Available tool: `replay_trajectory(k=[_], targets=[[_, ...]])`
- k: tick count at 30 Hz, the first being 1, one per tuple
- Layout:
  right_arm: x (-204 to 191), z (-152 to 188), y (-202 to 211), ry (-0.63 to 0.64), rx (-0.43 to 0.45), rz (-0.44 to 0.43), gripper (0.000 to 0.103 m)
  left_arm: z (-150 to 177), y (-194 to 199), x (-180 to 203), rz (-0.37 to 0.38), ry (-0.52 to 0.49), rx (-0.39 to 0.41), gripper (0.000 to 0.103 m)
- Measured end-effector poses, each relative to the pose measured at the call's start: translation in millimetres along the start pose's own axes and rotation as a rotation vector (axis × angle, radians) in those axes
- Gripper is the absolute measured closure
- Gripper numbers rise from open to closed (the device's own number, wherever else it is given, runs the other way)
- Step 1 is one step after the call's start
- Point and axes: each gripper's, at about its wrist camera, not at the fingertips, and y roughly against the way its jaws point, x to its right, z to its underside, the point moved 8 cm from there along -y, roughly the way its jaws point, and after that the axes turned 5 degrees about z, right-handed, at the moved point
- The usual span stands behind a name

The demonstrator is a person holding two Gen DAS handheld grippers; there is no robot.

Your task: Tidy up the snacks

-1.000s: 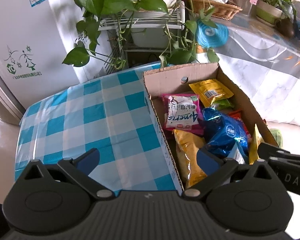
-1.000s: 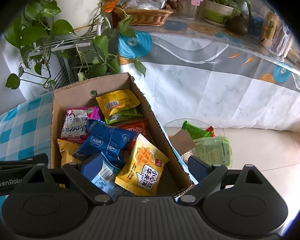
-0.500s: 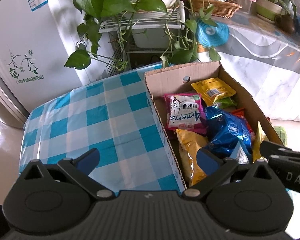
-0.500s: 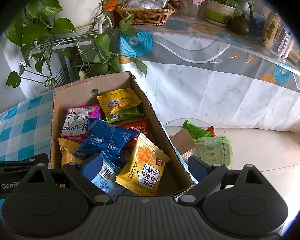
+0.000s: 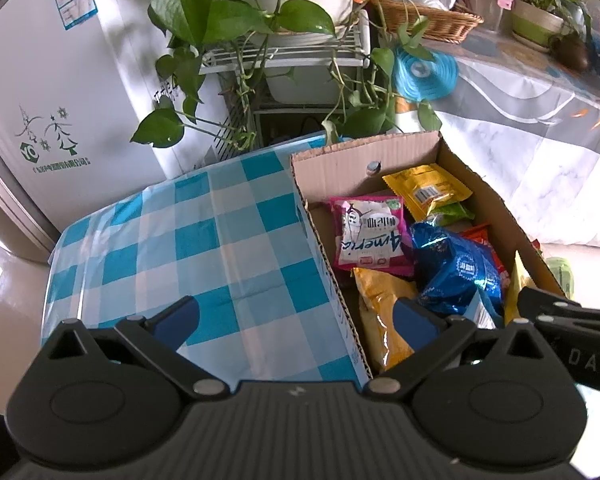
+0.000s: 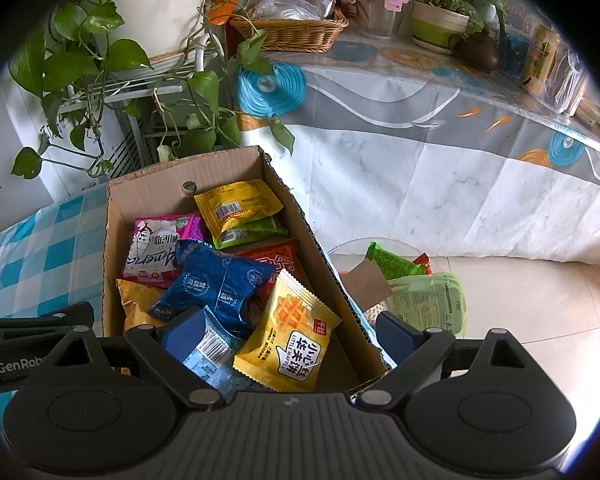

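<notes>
Colourful snack packets [image 6: 220,280] lie jumbled inside an open cardboard box [image 6: 148,188] on the checked cloth.

Checked tablecloth [image 5: 204,248] — cardboard box [image 5: 332,160] atop

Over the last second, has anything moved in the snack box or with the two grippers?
Nothing visibly changed. The left gripper and right gripper hang open over the cardboard box, holding nothing. The blue packet, yellow waffle packet and pink packet lie where they were.
</notes>
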Motion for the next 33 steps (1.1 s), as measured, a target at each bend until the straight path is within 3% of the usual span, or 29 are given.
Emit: replay_trajectory(k=[33], targets=[[-3,7,-6,0.031,-0.038,0.009,0.007,14,-10,-3,0.0,-0.011,-0.086,0.001]])
